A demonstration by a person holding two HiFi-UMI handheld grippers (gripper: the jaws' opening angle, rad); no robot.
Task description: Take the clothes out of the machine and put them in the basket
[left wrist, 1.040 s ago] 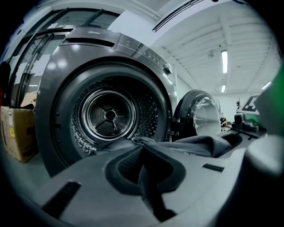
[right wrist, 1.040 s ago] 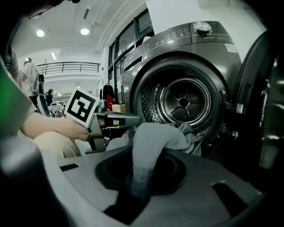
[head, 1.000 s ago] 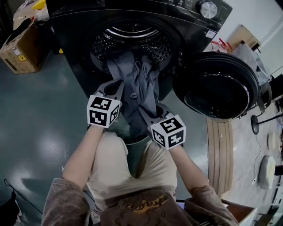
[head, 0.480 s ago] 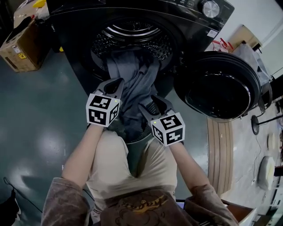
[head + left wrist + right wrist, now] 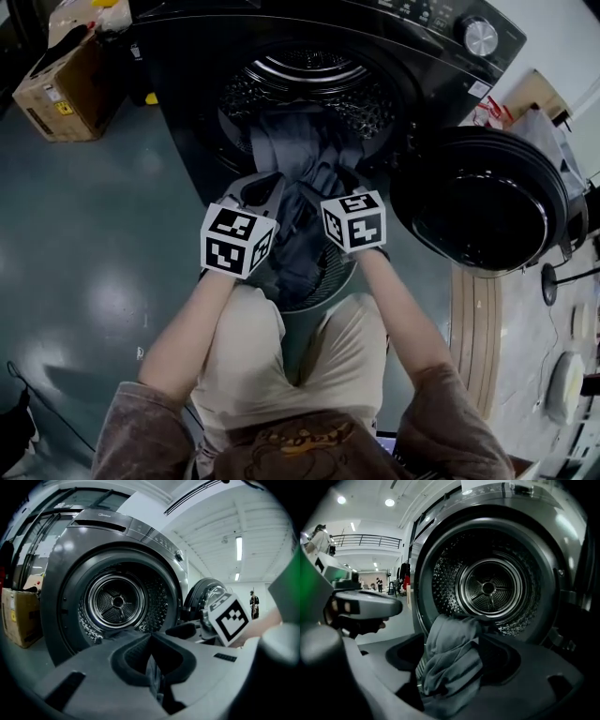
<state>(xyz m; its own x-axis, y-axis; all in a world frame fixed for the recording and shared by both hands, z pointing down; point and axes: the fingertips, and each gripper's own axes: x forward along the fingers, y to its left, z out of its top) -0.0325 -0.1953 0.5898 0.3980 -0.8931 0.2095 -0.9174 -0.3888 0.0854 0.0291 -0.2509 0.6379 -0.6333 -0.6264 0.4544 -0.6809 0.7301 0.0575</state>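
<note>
While the left gripper [image 5: 150, 637] clamps the crumpled grey fabric garment [image 5: 295, 155], the right gripper's [image 5: 454, 644] jaws have just been opening around it.

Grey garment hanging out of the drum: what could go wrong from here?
1. The right gripper has just been opening its jaws. The garment lies between them unpressed, so only the left gripper, shut on a fold, holds it. A slip could drop it.
2. Part of the garment lies in the drum, so a pull may snag it there.
3. The basket sits mostly hidden under the cloth, so a drop could miss it.
</note>
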